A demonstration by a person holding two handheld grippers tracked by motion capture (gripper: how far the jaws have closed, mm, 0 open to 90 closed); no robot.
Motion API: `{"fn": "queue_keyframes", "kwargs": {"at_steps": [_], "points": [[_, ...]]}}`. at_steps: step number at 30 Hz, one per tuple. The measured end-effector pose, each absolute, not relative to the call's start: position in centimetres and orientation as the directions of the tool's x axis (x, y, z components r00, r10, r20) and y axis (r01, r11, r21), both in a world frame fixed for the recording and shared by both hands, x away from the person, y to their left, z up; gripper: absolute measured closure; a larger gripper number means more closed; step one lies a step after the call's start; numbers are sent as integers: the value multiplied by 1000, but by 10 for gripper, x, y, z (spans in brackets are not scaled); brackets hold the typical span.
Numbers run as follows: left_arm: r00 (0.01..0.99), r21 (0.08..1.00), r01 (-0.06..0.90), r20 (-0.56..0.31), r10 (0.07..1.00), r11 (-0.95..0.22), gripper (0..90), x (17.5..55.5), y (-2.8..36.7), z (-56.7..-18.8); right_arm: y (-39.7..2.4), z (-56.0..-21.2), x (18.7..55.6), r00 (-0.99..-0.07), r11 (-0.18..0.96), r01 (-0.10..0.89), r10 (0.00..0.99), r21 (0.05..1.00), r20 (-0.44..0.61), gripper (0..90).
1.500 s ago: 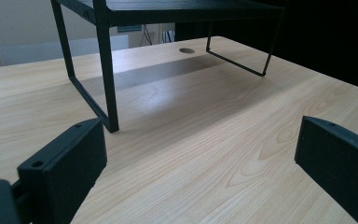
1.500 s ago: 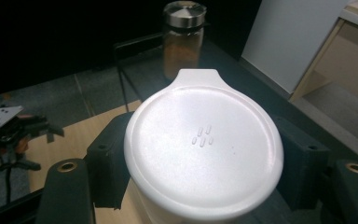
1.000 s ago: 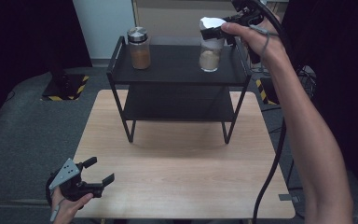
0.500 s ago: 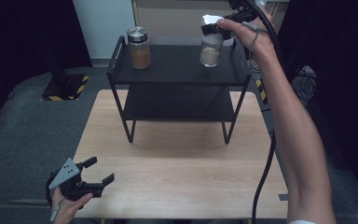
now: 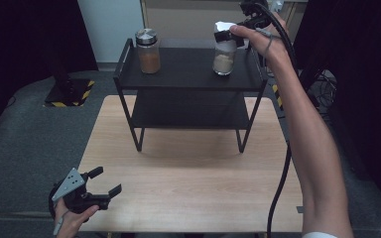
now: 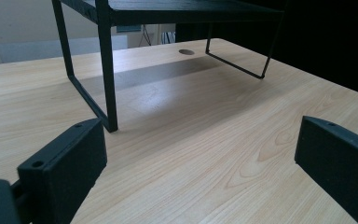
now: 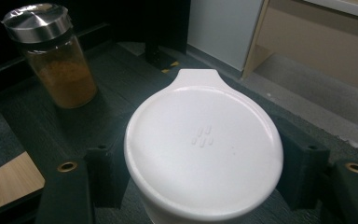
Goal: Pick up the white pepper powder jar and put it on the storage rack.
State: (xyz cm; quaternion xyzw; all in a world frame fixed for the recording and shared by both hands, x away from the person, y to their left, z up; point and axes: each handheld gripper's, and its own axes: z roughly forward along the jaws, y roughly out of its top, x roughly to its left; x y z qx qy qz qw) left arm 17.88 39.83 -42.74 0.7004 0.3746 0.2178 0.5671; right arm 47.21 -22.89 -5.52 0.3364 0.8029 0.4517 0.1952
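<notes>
Right fingers: clamped on the white-lidded jar.
Shelf: under them; lower straight, release gently.
Left gripper: jaws apart, idle.

A shelf rack stands at the table's far edge; two jars sit on top, the metal-lidded jar left, the white-lidded jar right.

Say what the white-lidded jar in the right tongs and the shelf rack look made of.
White-lidded jar: clear, glossy body, glass or clear plastic, since the pale powder shows through; its lid looks like matte white moulded plastic with an embossed mark. Shelf rack: thin black bars, likely painted metal, matte.
</notes>
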Motion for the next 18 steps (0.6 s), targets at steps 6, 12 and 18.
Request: {"fn": "queue_keyframes", "kwargs": {"at_steps": [6,12,18], "points": [[626,957,278,-120,770,-77,11,179,398,-427,-235,-63,470,-698,322,348,716,881,15,216],[627,958,276,-120,770,-75,11,179,398,-427,-250,-56,450,-687,255,274,726,927,4,39],[635,958,273,-114,764,-84,11,179,396,-427,-272,-41,428,-696,213,255,718,943,26,30]]}}
